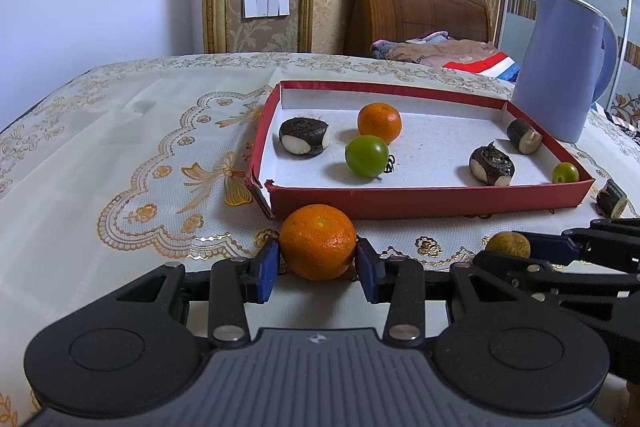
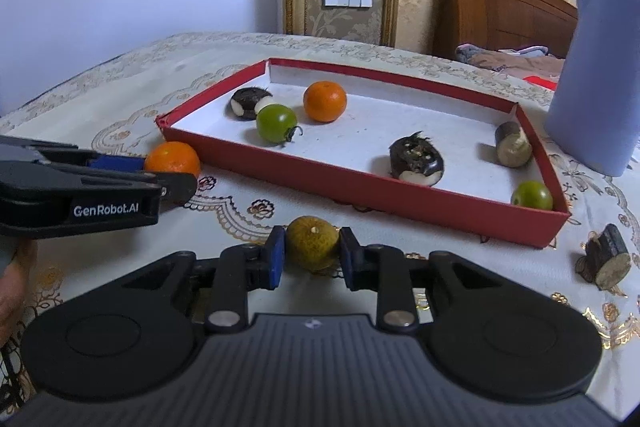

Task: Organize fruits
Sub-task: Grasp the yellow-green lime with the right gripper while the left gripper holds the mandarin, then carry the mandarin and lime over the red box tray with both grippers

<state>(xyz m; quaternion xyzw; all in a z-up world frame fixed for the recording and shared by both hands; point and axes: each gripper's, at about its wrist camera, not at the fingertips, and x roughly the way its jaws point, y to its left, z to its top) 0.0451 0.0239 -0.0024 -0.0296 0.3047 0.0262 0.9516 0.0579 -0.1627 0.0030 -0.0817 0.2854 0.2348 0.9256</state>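
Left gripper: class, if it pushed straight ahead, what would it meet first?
The left gripper already has an orange between its fingers; beyond that, probably the red box's near wall.

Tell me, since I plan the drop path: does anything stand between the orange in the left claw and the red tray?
Only the tray's own near wall. The orange, between the left claw pads, sits just outside the red tray's torn front-left corner; bare tablecloth lies between. Lifted over the wall, it meets open tray floor.

Two oranges [image 1: 317, 242] [image 1: 379, 122], two green fruits [image 1: 366, 155] [image 1: 565, 172], one yellow-brown fruit [image 2: 313, 242], two dark water chestnuts [image 1: 304, 136] [image 1: 491, 166], two dark cane chunks [image 1: 524, 136] [image 2: 606, 258], one red tray [image 1: 420, 197], one lilac kettle [image 1: 560, 67], two grippers [image 1: 317, 263] [image 2: 312, 254]
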